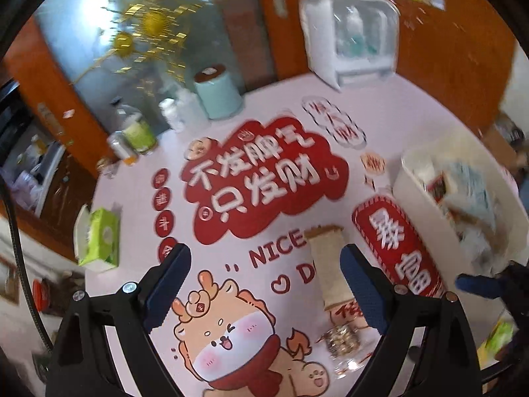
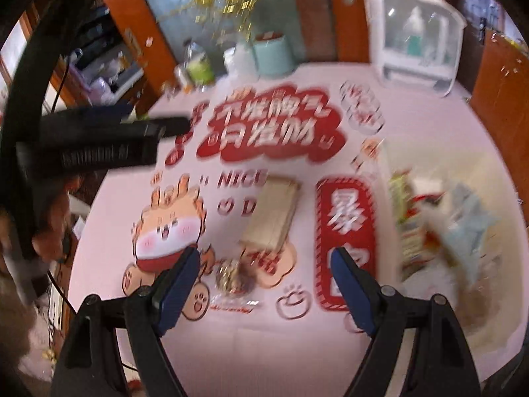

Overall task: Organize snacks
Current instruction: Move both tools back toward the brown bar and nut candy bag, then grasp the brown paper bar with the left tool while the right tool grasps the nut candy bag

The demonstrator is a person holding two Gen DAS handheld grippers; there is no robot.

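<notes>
Pink covering printed with red Chinese lettering and a cartoon dragon spreads over the counter (image 1: 139, 185). Near its middle lies a long tan snack packet (image 1: 329, 264), with a small clear bag of round golden snacks (image 1: 342, 340) just on its near side. To the right stands a white bin (image 1: 420, 211) already holding several snack packs. The left claw (image 1: 264, 284) hangs above the print, its blue-padded jaws spread wide and empty, the tan packet just inside its right finger. The right claw (image 2: 264, 284) is also well open and holds nothing; the clear bag (image 2: 233, 279) shows between its fingers, untouched. Far back are a mint-green canister (image 1: 218, 92), bottles and a white cabinet (image 1: 350, 33); a green tissue box (image 1: 99, 238) sits at the left.
</notes>
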